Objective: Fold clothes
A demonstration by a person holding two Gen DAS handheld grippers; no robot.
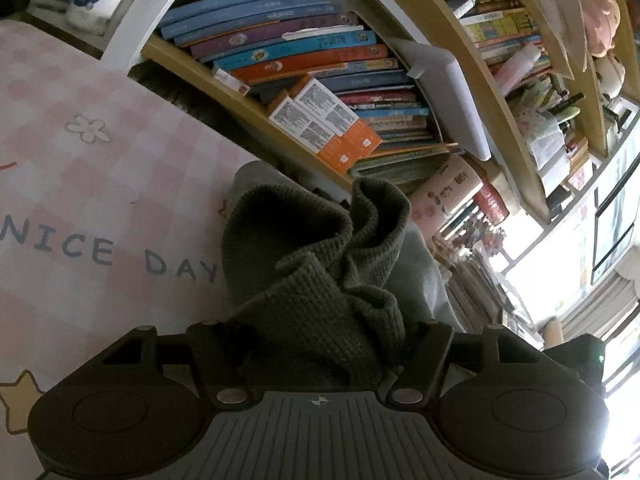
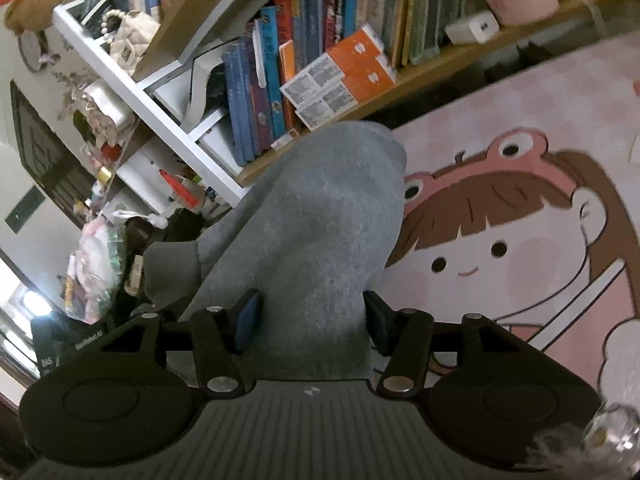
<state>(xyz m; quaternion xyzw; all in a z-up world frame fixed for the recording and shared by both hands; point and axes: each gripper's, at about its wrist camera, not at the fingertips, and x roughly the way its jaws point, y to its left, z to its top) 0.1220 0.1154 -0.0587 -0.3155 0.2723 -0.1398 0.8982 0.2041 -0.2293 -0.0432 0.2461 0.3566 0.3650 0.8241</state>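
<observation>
My left gripper [image 1: 320, 340] is shut on a bunched dark green knit cuff [image 1: 316, 264] of a garment, held up above the pink mat [image 1: 100, 184]; its fingers are hidden in the cloth. Grey fabric [image 1: 420, 276] of the same garment shows behind the cuff. My right gripper [image 2: 310, 320] is shut on a fold of the grey garment [image 2: 312, 216], which rises in a hump between its dark pads [image 2: 248, 320] and hangs off to the left.
A wooden bookshelf full of books [image 1: 312, 60] stands close behind the mat, also in the right wrist view [image 2: 304, 40]. The pink mat shows a cartoon girl [image 2: 500, 240]. White shelves with clutter [image 2: 120, 92] are at the left.
</observation>
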